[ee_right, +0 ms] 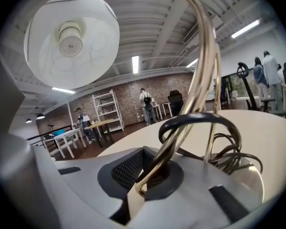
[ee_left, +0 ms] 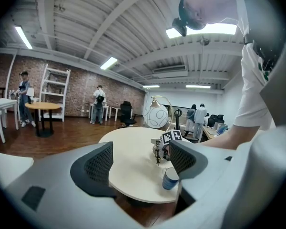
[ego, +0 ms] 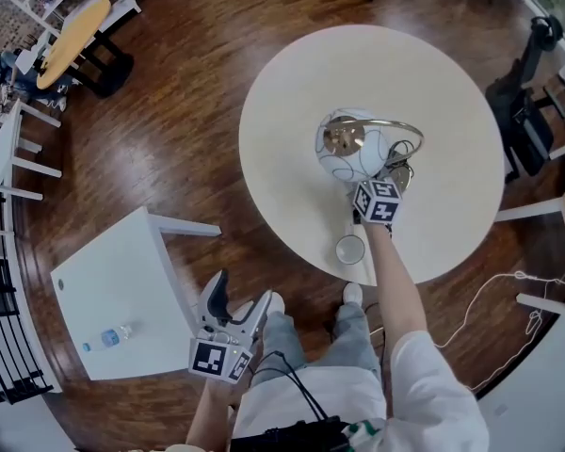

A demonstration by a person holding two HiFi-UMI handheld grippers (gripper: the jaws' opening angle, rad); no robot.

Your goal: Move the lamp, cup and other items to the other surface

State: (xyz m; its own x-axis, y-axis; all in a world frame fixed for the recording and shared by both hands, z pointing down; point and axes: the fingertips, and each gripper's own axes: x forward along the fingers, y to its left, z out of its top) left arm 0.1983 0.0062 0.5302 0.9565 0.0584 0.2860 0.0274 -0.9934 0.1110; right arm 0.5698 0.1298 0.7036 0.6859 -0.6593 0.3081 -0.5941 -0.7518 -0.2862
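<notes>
Held left gripper (ego: 240, 301) low by the waist, ribbed dark pads spread wide, nothing between. Noted plain white square table (ego: 113, 281) at left, clear plastic bottle (ego: 108, 337) lying on it. Reached right arm (ego: 395, 281) straight out across round matte cream table (ego: 282, 177), past small blue-sided cylindrical cup (ego: 350, 250) near its front edge. Pinched right gripper (ee_right: 150, 178) jaws tight on thin curved polished brass tube of globe lamp (ego: 353, 144): smooth white spherical shade, brass cap, black cord (ee_right: 229, 151) coiled at base. Stood upright mid-table.
</notes>
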